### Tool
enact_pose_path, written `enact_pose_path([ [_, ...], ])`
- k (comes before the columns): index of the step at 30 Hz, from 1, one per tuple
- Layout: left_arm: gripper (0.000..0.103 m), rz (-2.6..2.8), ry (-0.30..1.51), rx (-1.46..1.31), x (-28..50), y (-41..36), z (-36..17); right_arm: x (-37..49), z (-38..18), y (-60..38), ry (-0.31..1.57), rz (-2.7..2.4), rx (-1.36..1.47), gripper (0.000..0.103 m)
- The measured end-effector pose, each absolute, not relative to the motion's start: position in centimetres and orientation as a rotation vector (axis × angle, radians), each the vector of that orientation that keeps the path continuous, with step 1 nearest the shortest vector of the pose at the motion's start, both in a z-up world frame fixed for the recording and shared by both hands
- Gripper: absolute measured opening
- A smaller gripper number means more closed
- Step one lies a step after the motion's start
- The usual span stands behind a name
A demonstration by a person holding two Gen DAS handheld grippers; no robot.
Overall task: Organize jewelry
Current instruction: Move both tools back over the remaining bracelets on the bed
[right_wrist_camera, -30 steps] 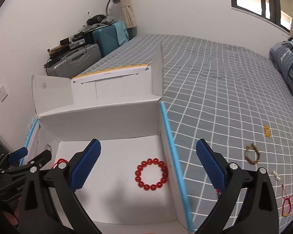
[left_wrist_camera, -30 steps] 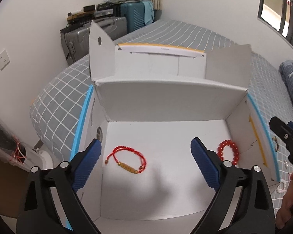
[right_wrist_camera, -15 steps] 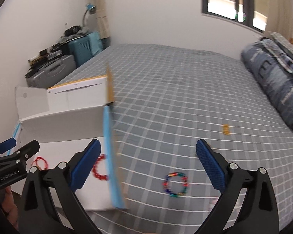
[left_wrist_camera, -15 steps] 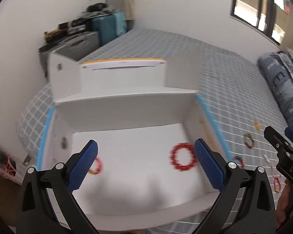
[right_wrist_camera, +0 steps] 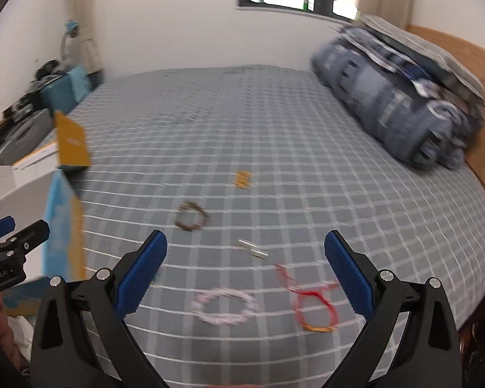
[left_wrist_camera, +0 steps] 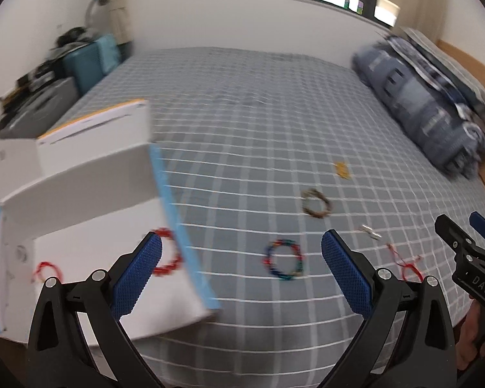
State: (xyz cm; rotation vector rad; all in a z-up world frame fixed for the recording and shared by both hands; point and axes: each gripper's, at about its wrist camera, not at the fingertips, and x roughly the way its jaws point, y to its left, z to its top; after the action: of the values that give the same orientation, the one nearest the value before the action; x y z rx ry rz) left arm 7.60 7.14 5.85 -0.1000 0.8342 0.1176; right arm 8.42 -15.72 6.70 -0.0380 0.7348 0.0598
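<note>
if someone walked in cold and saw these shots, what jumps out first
Probably the loose jewelry scattered over the grey checked bedspread: a white bead bracelet and a red cord bracelet lie between the open right gripper's blue pads, and a multicolored bead bracelet lies ahead of the open left gripper. Next is the white box at the bed's left edge, with a red bead bracelet and a red string bracelet inside.

Both grippers' jaws wide apart
</note>
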Motion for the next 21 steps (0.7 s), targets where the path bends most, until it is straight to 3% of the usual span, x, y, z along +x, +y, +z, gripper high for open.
enact_pose_path([
  [10, 0.097, 0.019, 0.978, -0.109, 12.6, 0.1, -0.4, 9.2, 0.1, -25.2, 0.907, 0.005, 0.022, 0.094],
  [21, 0.097, 0.105, 1.058, -0.099, 16.3, 0.7, -6.5, 10.9, -7.1, -26.2, 1.086, 0.042, 0.023, 0.094],
])
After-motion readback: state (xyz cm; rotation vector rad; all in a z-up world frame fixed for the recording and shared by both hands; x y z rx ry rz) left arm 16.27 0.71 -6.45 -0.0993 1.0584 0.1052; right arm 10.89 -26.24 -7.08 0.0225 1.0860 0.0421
